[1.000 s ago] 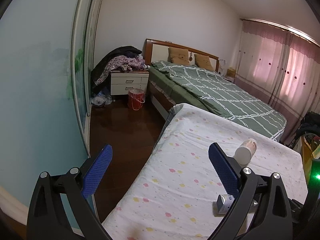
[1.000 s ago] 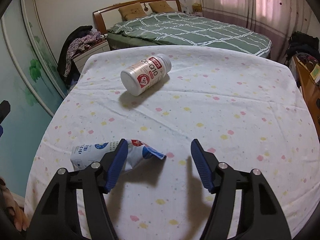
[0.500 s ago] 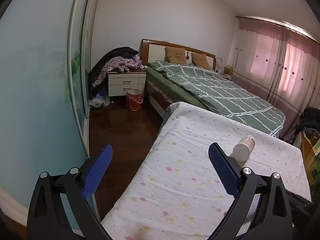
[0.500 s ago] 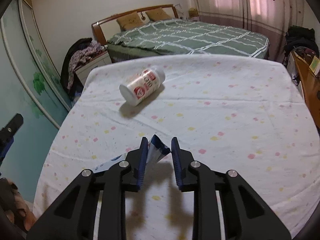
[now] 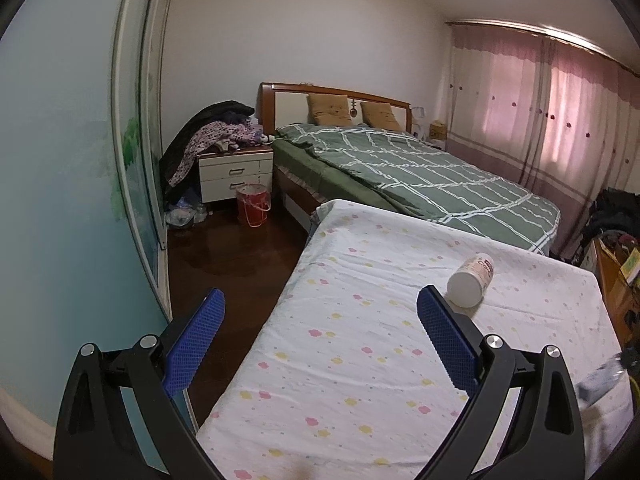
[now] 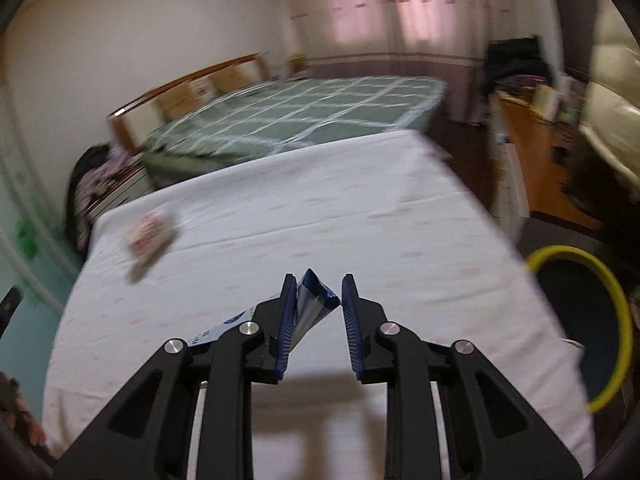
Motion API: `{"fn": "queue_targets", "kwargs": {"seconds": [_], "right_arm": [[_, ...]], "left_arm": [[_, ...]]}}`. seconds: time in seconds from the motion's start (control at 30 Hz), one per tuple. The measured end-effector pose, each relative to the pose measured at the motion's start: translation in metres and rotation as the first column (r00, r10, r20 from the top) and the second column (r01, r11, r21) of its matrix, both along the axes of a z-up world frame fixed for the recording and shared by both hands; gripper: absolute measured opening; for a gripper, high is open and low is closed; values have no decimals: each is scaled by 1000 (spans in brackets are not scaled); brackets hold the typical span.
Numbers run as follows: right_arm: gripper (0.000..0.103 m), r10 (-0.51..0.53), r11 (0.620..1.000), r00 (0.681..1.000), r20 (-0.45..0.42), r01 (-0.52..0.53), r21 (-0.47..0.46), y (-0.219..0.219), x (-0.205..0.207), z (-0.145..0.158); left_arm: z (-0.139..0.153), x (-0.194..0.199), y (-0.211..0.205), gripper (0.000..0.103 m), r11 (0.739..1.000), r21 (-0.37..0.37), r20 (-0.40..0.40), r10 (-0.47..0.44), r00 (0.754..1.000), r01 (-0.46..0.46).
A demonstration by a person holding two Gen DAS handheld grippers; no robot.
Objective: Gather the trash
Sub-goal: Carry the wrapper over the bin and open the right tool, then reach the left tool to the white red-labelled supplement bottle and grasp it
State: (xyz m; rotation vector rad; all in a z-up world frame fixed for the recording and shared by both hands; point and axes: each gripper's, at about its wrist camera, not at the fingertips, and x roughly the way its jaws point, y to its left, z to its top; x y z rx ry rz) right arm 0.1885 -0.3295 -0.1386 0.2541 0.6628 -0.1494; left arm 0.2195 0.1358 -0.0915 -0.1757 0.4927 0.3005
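Note:
My right gripper point(image 6: 318, 300) is shut on a crumpled blue and white wrapper point(image 6: 310, 308) and holds it above the flower-print table cover point(image 6: 320, 216). The view is blurred by motion. A white pill bottle point(image 6: 150, 236) lies on its side at the table's far left; it also shows in the left wrist view point(image 5: 470, 280). My left gripper point(image 5: 320, 320) is open and empty, over the table's left edge. A bin with a yellow rim point(image 6: 580, 320) stands on the floor right of the table.
A bed with a green checked quilt point(image 5: 420, 172) stands beyond the table. A white nightstand point(image 5: 236, 174) with piled clothes and a red bucket point(image 5: 252, 204) are at the far left. A wooden desk point(image 6: 528, 148) is at the right.
My right gripper closed on the wrapper, lifted it off the table and swung right, bringing the yellow-rimmed bin into view. My left gripper stayed open and drifted slightly.

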Motion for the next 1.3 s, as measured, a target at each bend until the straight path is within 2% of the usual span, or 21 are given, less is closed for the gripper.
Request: {"fn": "queue_targets", "kwargs": {"seconds": [0.17, 0.27, 0.4, 0.6, 0.67, 0.9, 0.97, 1.03, 1.3], "right_arm": [[23, -195, 981, 981, 2, 195, 9, -76, -23, -8], [23, -305, 952, 952, 14, 305, 1, -114, -39, -11], [23, -445, 895, 895, 31, 445, -10, -162, -58, -14], [26, -571, 821, 821, 1, 571, -9, -207, -69, -31], [26, -584, 811, 811, -23, 585, 26, -219, -68, -37], [29, -630, 775, 776, -36, 631, 23, -228, -72, -40], [34, -639, 768, 769, -37, 640, 22, -228, -73, -40], [46, -643, 765, 765, -36, 644, 14, -226, -74, -38], [58, -635, 772, 773, -4, 634, -44, -212, -72, -30]], "left_arm": [[-2, 2, -8, 95, 999, 23, 2, -27, 1000, 27], [-1, -1, -10, 95, 999, 36, 3, -37, 999, 37], [-2, 1, -13, 95, 998, 47, -10, -49, 999, 49], [-3, 2, -15, 95, 997, 54, -20, -54, 998, 55], [-3, 2, -16, 95, 997, 55, -24, -56, 998, 58], [-2, 1, -19, 95, 996, 59, -25, -71, 997, 73], [-2, 0, -20, 95, 995, 59, -24, -78, 997, 79], [-2, 0, -21, 95, 995, 59, -27, -85, 996, 86], [-5, 4, -34, 95, 988, 82, -55, -128, 990, 133]]}}
